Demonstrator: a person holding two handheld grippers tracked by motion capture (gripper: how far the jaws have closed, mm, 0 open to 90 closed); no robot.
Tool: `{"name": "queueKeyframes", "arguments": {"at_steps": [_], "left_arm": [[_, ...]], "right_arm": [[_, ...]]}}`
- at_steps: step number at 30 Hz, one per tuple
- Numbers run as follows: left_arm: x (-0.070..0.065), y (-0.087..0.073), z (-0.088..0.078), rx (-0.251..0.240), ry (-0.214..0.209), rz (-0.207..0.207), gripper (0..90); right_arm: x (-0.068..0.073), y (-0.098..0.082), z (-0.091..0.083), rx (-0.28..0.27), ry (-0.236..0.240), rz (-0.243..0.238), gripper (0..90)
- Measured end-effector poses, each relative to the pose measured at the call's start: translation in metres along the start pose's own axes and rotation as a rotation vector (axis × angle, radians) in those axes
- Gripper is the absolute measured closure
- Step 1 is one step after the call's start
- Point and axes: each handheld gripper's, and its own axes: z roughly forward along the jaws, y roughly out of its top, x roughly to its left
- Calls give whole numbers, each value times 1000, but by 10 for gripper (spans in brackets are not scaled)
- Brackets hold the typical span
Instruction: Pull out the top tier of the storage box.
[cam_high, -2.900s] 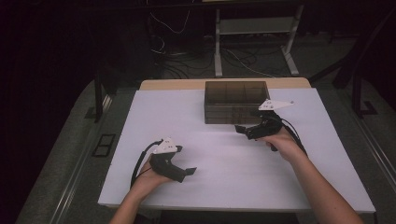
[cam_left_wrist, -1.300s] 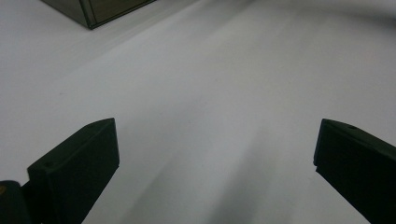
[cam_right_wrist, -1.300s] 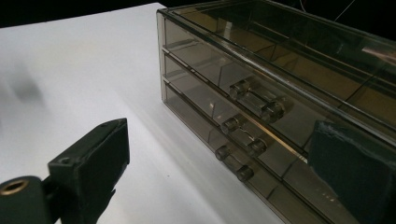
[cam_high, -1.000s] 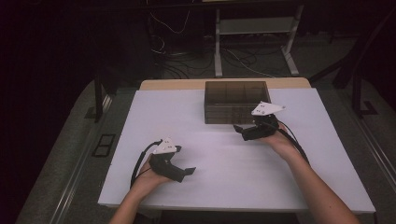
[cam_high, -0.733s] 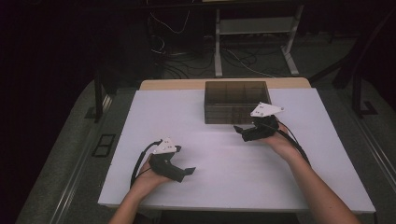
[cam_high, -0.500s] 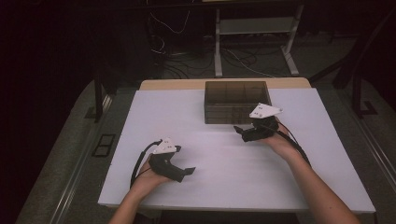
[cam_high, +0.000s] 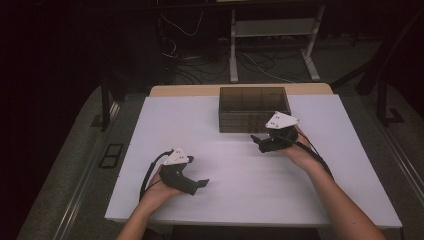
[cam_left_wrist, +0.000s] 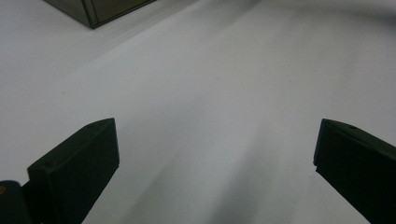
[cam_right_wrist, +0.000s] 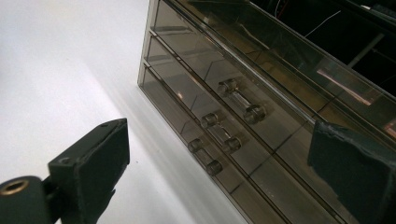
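The drawer unit (cam_right_wrist: 261, 116) is cut off by the right gripper view's edges.

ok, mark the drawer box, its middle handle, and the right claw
drawer box (cam_high: 254, 107), high view, on its smoked front wall
middle handle (cam_right_wrist: 220, 133), right gripper view, on the clear bar
right claw (cam_high: 256, 141), high view, between its tips, near the box front

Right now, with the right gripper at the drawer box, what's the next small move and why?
Probably ease the right gripper forward onto a drawer handle. Its jaws stand open, the three clear handles lie between them just ahead, and all drawers of the box look shut. The left gripper rests open on the table.
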Motion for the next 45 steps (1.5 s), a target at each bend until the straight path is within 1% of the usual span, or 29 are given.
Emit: {"name": "queueKeyframes", "arguments": {"at_steps": [7,25,29,30,32,35,39,43,45], "left_arm": [[0,0,0,-2,1,-3,0],[1,0,-1,-4,2,-10,0],[0,-1,-1,-2,2,-14,0],[1,-1,-1,-2,2,-13,0],[1,-1,-1,-3,3,-13,0],[1,-1,-1,-2,3,-12,0],[1,-1,-1,-4,4,-13,0],[1,-1,-1,-4,5,-13,0],[1,-1,-1,-3,5,-13,0]], "right_arm": [[1,0,0,5,-26,-36,51],[4,-1,1,19,-77,-112,51],[6,0,1,25,-94,-143,51],[7,0,1,23,-101,-160,51],[7,0,1,25,-104,-165,51],[8,0,1,34,-118,-191,51],[9,0,1,37,-128,-206,51],[10,0,1,42,-146,-247,51],[11,0,1,42,-149,-249,51]]}}
